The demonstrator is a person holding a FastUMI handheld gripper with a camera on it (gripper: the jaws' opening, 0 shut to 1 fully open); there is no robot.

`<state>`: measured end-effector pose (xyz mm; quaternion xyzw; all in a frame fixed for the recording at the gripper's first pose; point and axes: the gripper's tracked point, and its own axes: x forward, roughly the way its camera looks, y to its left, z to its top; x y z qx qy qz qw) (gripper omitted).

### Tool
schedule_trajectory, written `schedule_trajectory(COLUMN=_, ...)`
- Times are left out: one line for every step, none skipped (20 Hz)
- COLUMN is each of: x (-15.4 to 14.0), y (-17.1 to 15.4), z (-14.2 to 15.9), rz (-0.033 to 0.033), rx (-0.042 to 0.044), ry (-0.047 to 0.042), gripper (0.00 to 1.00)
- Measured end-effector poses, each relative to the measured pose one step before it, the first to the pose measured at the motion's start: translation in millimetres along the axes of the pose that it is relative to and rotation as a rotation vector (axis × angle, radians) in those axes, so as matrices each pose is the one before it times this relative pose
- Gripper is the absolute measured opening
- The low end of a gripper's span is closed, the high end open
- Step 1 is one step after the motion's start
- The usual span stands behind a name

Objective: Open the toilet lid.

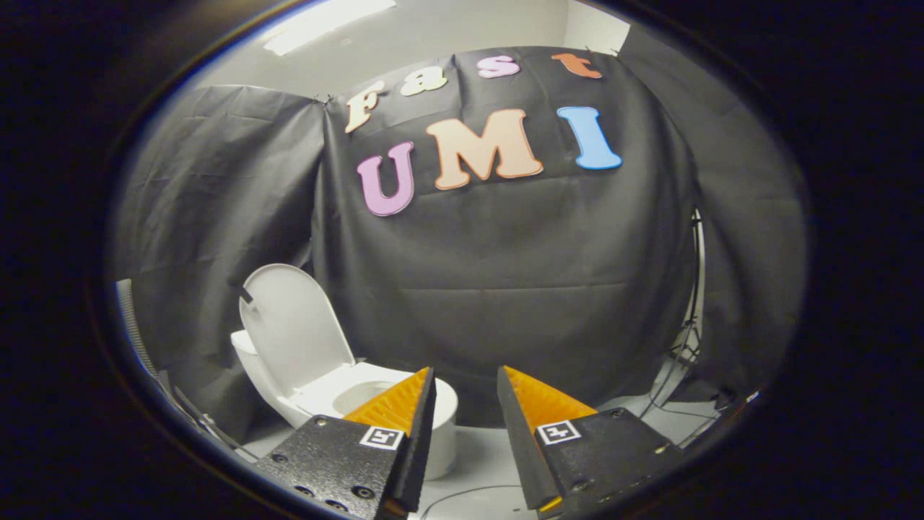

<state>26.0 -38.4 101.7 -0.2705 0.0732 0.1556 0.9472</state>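
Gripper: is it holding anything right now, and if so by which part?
Nothing is held. The gripper is open with an empty gap between its fingers; the toilet lid stands raised, beyond the fingers.

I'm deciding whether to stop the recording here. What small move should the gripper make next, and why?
Probably none beyond easing back: the toilet lid stands upright over the open bowl, and the gripper is open, holding nothing, apart from the toilet.

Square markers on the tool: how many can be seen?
2. One marker sits on the tool's left finger, in front of the toilet whose lid stands raised. The other marker is on the right finger. Others may be hidden.
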Motion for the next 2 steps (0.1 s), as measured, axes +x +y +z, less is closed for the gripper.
schedule_trajectory(x=-3.1, y=-9.3, z=0.29, rz=-0.03168, rx=0.00076, ry=0.00028, gripper=0.53)
schedule_trajectory(x=-0.89, y=-6.83, z=0.2, rz=-0.02759, rx=0.00389, ry=-0.01694, gripper=0.53)
